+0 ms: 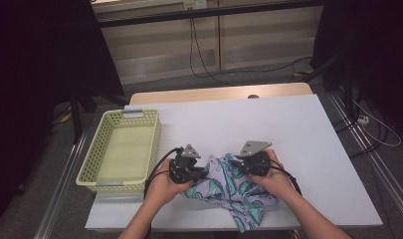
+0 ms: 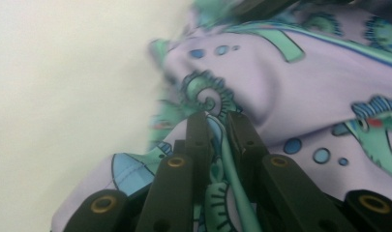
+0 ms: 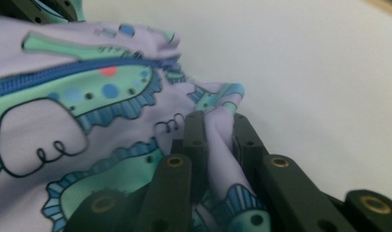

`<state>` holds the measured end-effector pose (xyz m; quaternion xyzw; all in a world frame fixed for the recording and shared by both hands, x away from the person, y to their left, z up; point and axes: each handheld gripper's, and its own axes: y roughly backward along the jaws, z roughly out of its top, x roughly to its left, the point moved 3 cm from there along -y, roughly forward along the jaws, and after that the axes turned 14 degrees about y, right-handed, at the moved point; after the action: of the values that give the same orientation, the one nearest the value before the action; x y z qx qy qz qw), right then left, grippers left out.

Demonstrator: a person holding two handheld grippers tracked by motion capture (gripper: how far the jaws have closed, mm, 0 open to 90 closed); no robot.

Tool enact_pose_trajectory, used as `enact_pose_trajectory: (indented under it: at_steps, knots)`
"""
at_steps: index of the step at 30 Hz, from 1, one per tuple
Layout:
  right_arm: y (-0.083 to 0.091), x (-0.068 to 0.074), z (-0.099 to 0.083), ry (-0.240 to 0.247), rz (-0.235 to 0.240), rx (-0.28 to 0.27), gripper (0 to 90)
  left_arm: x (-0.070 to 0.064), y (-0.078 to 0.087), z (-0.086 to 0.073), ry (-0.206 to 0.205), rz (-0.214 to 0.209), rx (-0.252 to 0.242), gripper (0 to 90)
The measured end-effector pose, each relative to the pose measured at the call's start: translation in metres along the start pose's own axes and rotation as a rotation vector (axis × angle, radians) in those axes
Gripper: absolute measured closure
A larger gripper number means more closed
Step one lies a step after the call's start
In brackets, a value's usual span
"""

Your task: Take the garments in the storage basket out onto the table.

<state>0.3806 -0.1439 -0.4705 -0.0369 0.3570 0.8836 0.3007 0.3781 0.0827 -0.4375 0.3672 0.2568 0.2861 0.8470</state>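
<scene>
High view shows a person at a white table (image 1: pixel 298 129), with a patterned cloth (image 1: pixel 236 191) lying crumpled at the near edge, between the two hands. The left gripper (image 1: pixel 201 173) bites the cloth at its left side and the right gripper (image 1: pixel 237 164) bites it at the upper right side, so the two grips are on opposite edges. This placing makes sense if the work is to spread or fold the cloth, because pulling apart from two edges takes out the wrinkles.

Left gripper view shows its jaws clenched on a thin fold of the cloth (image 2: pixel 280 87). Right gripper view shows its jaws clamped on a thicker, bunched fold of the cloth (image 3: pixel 87 121).

A yellow basket (image 1: pixel 92 169) stands empty just to the left, probably waiting to receive the cloth afterwards.
</scene>
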Motion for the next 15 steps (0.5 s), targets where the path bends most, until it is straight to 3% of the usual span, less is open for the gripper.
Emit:
enact_pose_trajectory:
  at_steps: [6, 10, 11, 13, 15]
  knots:
    - [0.022, -0.031, 0.001, -0.081, -0.105, -0.083, 80.8, 0.023, 0.007, 0.014, 0.047, 0.036, -0.126, 81.0]
    - [0.026, -0.042, 0.006, -0.066, -0.162, -0.108, 78.1, 0.030, 0.007, 0.027, 0.064, 0.059, -0.221, 79.1]
    - [0.026, -0.045, 0.006, -0.075, -0.178, -0.104, 68.2, 0.033, 0.005, 0.030, 0.064, 0.076, -0.238, 71.5]
    - [0.024, -0.051, 0.002, -0.094, -0.238, -0.055, 53.4, 0.039, -0.001, 0.033, 0.066, 0.124, -0.222, 49.8]
    - [0.024, -0.056, -0.003, -0.108, -0.254, -0.026, 45.3, 0.043, -0.006, 0.036, 0.088, 0.111, -0.210, 42.8]
